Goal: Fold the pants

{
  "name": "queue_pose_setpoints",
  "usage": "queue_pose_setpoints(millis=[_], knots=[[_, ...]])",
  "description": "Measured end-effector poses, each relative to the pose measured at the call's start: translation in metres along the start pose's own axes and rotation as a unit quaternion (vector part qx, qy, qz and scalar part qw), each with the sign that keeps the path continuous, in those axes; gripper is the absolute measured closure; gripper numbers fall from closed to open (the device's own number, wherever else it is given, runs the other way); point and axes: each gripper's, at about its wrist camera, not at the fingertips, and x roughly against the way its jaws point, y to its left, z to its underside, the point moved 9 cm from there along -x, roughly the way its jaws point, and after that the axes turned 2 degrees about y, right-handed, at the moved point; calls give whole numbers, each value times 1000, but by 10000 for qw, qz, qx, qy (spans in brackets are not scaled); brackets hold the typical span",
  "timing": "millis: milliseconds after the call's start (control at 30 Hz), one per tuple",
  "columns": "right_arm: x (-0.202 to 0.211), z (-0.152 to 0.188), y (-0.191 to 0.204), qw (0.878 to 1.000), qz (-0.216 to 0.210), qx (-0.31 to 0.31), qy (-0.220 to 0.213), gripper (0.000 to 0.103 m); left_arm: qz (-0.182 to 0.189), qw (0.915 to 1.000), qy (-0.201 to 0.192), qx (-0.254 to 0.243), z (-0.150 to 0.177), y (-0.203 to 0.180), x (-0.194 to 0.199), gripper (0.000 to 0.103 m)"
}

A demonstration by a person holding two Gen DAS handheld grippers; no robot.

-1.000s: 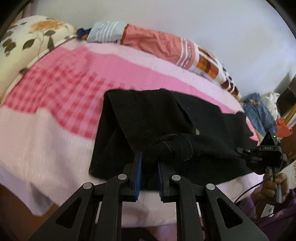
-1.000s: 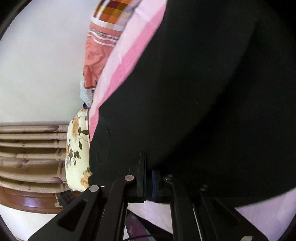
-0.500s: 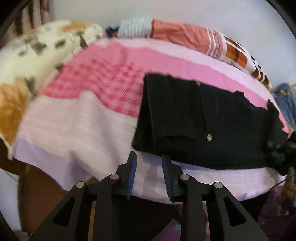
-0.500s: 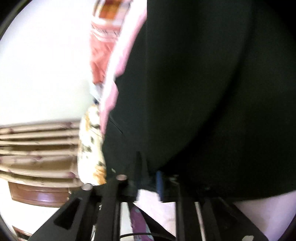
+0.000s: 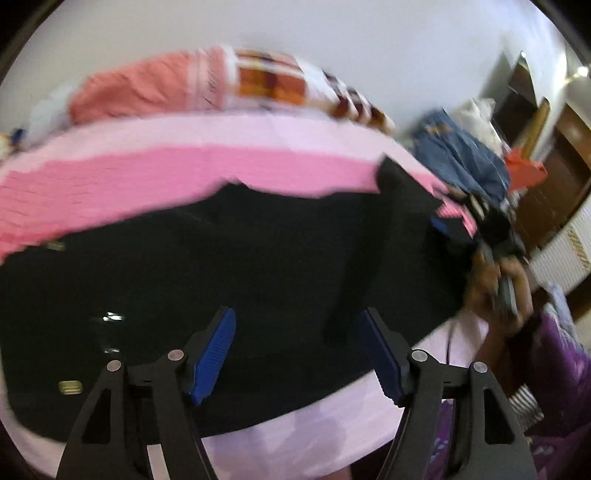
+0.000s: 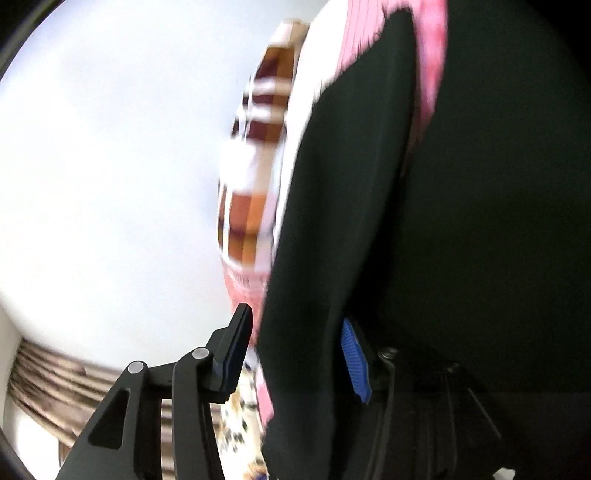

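A bed covered in a pink and pale lilac woven bedspread point(image 5: 192, 173) stands against a plain white wall point(image 5: 332, 33), with a rolled salmon, white and brown checked blanket point(image 5: 207, 85) along its far edge. The black fabric pants point(image 5: 236, 273) lie spread across the near edge of the bed. The left gripper point(image 5: 295, 350) hovers over them, its blue-padded fingers spread wide and holding nothing. Only the left view shows the heap of blue denim clothes point(image 5: 461, 147) at the bed's right end, and the person's hand holding the right gripper point(image 5: 448, 227) there (blurred). The right view shows the right gripper point(image 6: 301, 350) with jaws parted around a hanging fold of the pants point(image 6: 461, 240); whether the pads touch the cloth is unclear. It also shows striped beige curtains point(image 6: 48, 387).
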Motion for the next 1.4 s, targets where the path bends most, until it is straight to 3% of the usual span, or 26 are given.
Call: queue_pose_setpoints(millis=[233,300,333,500,600,700,867,1067,1400], knots=[[12,-74,-2,9991,63,-62,-411,58,-102,9999,64,-3,5,-10,-27,33],[16,-83,-4,9987,269,-30,-421,74,-34,9998,154,147,8,-9,-35,33],[18,-85,-9,9980,486,-23,-406,96,-49,9997,179,183,12,-9,-36,33],[42,-68,-11,9945,926,229,-429,97,-182,9990,259,314,15,-2,-43,33],[84,-56,2,9941,849,313,-596,97,-161,9990,185,385,14,3,-34,33],[136,-45,3,9909,1028,450,-737,97,-236,9992,137,280,14,9,-25,33],[191,-15,-34,9846,1566,190,-757,97,-410,9987,163,259,19,29,-17,33],[204,8,-85,9805,1734,-370,-845,99,-567,9980,184,185,27,41,-13,33],[210,-2,-69,9793,1715,-221,-1051,99,-678,9975,156,84,31,43,-5,33]])
